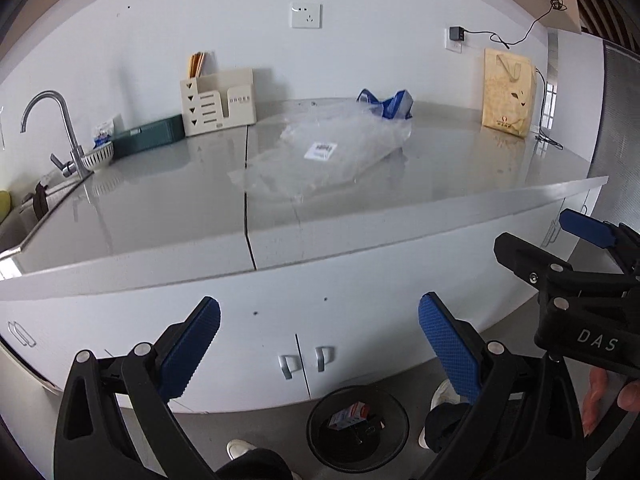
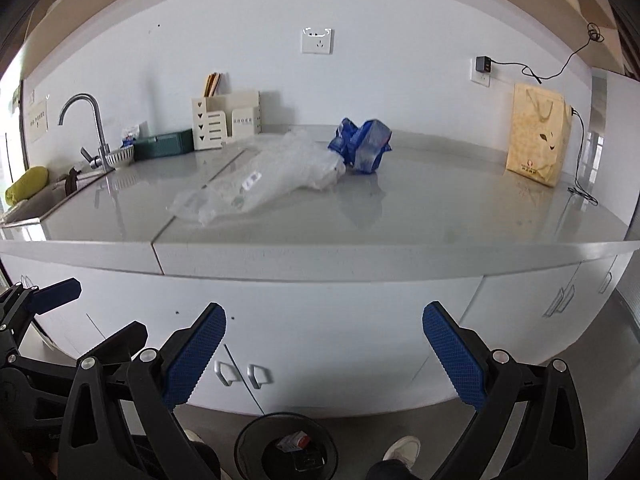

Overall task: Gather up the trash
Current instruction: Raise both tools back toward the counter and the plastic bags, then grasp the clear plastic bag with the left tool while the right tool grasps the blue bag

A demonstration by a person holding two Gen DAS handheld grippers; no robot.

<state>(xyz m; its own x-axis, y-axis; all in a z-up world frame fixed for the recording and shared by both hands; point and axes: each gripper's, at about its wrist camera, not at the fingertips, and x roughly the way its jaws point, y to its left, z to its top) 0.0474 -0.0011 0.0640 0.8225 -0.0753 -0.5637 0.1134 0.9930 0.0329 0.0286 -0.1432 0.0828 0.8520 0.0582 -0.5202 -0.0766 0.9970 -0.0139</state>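
At lower left of the frame our left gripper (image 1: 320, 344) hangs wide open and empty; mid-frame a clear plastic bag (image 1: 320, 152) and blue wrapper (image 1: 388, 105) lie on the counter (image 1: 160, 208); our right gripper (image 2: 324, 348) gapes empty too, above the bin (image 2: 248, 440).

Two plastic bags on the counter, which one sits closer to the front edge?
The clear plastic bag with the white label; it sprawls toward the front edge of the counter. The crumpled blue bag lies behind it, nearer the wall.
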